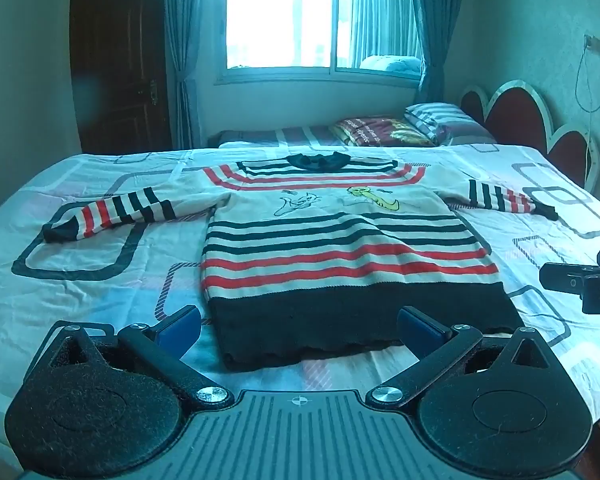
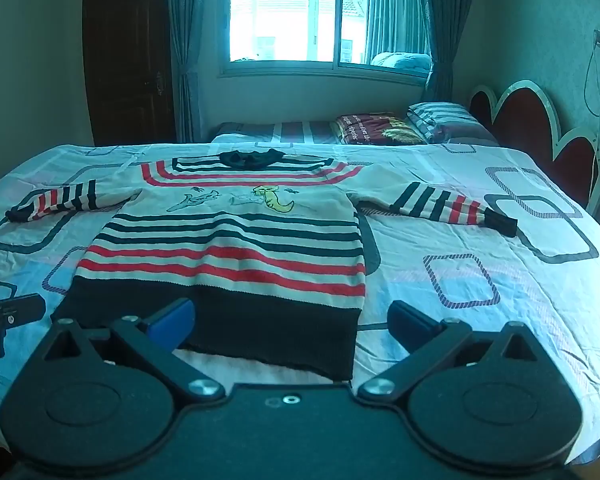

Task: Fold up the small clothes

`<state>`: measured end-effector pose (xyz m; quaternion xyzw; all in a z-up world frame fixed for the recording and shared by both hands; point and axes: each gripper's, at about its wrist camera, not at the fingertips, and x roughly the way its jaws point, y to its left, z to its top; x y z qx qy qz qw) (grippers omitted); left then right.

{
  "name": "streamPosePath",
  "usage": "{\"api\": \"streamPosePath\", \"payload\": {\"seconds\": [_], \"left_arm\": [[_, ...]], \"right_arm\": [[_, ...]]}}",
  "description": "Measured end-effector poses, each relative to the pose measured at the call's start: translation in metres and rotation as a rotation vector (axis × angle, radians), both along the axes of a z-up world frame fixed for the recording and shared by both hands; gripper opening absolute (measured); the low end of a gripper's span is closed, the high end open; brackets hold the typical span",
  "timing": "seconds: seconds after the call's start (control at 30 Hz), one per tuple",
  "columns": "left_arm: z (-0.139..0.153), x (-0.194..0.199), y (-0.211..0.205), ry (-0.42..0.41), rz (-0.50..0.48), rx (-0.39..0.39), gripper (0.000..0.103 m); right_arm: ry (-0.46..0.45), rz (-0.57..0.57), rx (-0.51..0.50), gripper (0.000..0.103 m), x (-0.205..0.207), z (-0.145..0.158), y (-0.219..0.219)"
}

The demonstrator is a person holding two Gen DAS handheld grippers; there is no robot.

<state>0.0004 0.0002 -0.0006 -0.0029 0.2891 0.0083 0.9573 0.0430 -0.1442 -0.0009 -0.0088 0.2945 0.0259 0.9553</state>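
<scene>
A small striped sweater (image 1: 340, 248) lies flat, front up, on the bed, with cream, red and dark stripes, a dark hem and both sleeves spread out. It also shows in the right wrist view (image 2: 228, 248). My left gripper (image 1: 300, 326) is open and empty, just short of the dark hem's left part. My right gripper (image 2: 292, 318) is open and empty, at the hem's right corner. The right gripper's side shows at the right edge of the left wrist view (image 1: 580, 284); the left gripper shows at the left edge of the right wrist view (image 2: 4, 316).
The bed sheet (image 2: 480, 240) is pale with rounded-rectangle prints. Pillows (image 1: 440, 120) and a folded blanket (image 1: 380, 132) lie at the far end by a red headboard (image 1: 520, 116). A window and curtains stand behind, a dark door at left.
</scene>
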Motion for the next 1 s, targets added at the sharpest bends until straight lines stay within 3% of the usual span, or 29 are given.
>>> {"api": "streamPosePath", "payload": {"seconds": [0.23, 1.0], "left_arm": [[0.0021, 0.0002, -0.0007, -0.005, -0.002, 0.001, 0.103], [0.0036, 0.0017, -0.0049, -0.006, -0.005, 0.015, 0.103]], "right_arm": [[-0.037, 0.015, 0.014, 0.102, -0.0040, 0.0047, -0.0020], [-0.021, 0.005, 0.017, 0.102, -0.0015, 0.0016, -0.0044]]}}
